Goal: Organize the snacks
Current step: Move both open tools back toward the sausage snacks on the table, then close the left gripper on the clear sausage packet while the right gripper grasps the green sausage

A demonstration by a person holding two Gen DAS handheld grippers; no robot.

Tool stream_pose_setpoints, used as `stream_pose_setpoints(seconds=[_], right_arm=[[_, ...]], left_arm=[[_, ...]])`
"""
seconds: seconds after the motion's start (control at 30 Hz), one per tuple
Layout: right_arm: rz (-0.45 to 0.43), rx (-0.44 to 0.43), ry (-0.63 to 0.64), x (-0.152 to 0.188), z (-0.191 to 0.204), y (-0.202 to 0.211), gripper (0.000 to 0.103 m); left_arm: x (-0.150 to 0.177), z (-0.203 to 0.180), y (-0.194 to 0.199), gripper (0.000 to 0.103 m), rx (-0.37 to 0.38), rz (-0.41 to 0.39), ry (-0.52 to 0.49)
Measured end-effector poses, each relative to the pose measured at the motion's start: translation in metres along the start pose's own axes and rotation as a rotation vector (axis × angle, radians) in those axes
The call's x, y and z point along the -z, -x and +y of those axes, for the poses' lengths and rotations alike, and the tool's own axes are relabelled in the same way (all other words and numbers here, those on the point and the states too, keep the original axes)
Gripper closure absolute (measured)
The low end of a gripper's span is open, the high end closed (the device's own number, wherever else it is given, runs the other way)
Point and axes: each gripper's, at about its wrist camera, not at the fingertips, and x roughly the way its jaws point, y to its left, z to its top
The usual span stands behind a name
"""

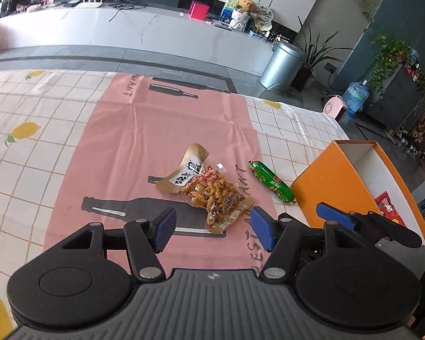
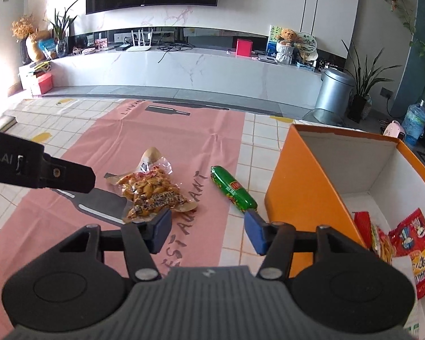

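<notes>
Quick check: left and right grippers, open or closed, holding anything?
Left gripper: open, holding nothing.
Right gripper: open, holding nothing.

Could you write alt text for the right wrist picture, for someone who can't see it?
An open right gripper hovers over a pink mat, where a clear snack pouch and green sausage stick lie. To the right an orange box holds red snack packets.

Green sausage (image 2: 233, 192), orange box (image 2: 303, 192)
</notes>
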Motion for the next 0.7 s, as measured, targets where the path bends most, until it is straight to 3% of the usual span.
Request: stream_pose_setpoints(seconds=[0.23, 0.7], right_arm=[[-0.015, 0.048, 0.059, -0.011, -0.001, -0.043, 0.054], [0.008, 0.063, 0.110, -0.017, -0.002, -0.100, 0.064]], left_arm=[[0.000, 0.010, -0.038, 0.032, 0.015, 0.041, 0.059], [-0.001, 0.011, -0.059, 0.033, 0.031, 0.051, 0.059]])
